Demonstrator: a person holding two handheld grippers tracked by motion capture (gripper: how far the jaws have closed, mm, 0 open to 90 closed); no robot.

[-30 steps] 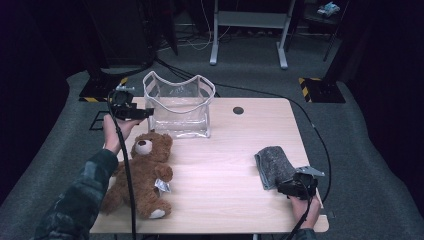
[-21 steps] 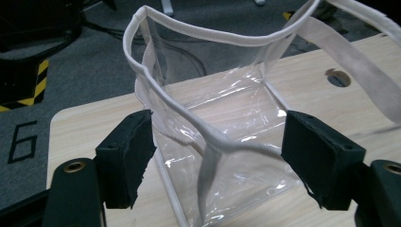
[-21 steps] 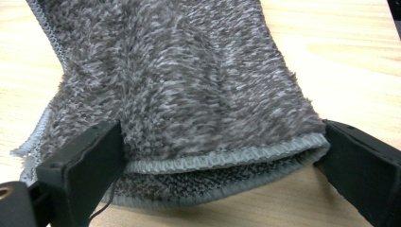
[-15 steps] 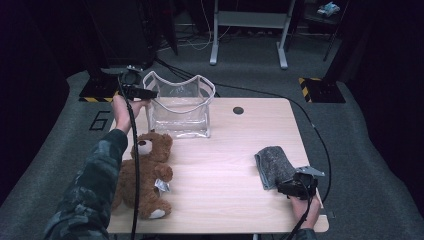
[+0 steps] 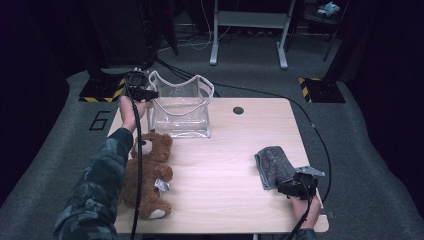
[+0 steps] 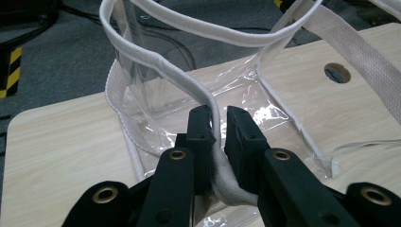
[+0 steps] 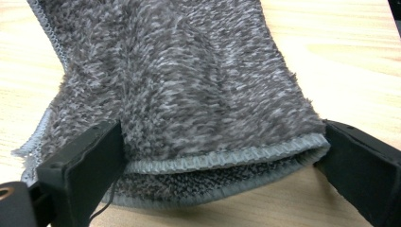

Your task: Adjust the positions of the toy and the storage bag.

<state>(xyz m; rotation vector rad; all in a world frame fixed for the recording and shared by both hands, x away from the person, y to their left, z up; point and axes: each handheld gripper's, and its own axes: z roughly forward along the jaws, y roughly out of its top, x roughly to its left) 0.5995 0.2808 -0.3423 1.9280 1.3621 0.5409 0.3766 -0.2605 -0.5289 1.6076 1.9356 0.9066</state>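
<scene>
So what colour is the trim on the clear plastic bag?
White trim, seen best in the left gripper view.

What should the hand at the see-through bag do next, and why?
Probably lift and pull the rim a little to hold the clear bag open. The left gripper has just been closing and now pinches the bag's white rim between its jaws. The teddy bear lies beside the bag, and the right gripper straddles the folded grey cloth.

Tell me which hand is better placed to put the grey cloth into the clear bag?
Right, I judge. The right claw already straddles the folded grey cloth, jaws wide at its two sides. The left claw has just closed on the white rim of the clear bag, so it can hold the bag open.
</scene>
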